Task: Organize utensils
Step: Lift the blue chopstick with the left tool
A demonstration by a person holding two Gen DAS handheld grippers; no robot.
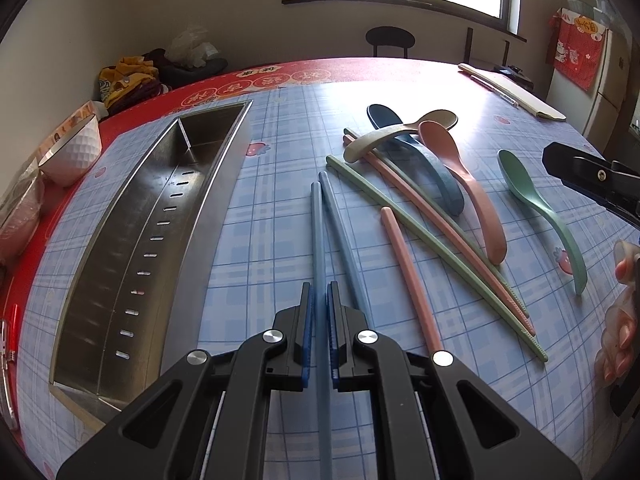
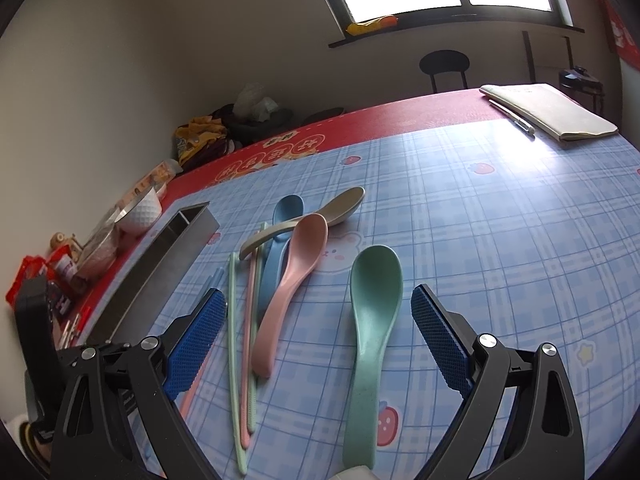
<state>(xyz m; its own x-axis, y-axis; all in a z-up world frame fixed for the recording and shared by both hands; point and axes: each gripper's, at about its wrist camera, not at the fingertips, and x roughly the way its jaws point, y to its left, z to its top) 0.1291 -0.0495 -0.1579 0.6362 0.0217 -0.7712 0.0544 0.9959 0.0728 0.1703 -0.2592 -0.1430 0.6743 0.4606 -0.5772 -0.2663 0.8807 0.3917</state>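
**Thin grip, long lever**

Left to right: steel tray empty, beside the utensils. Left gripper clamped on one blue chopstick; may pivot or slip if lifted, catching its twin just beside. Slim, matte, straight. Right gripper spread wide over green spoon, touching nothing.

A desk under a blue plaid cloth with a red printed border carries a long steel tray at the left. Beside it lie blue chopsticks, pink chopsticks and green chopsticks, with four spoons: dark blue, beige, pink and green. A white bowl and a notebook sit near the edges.
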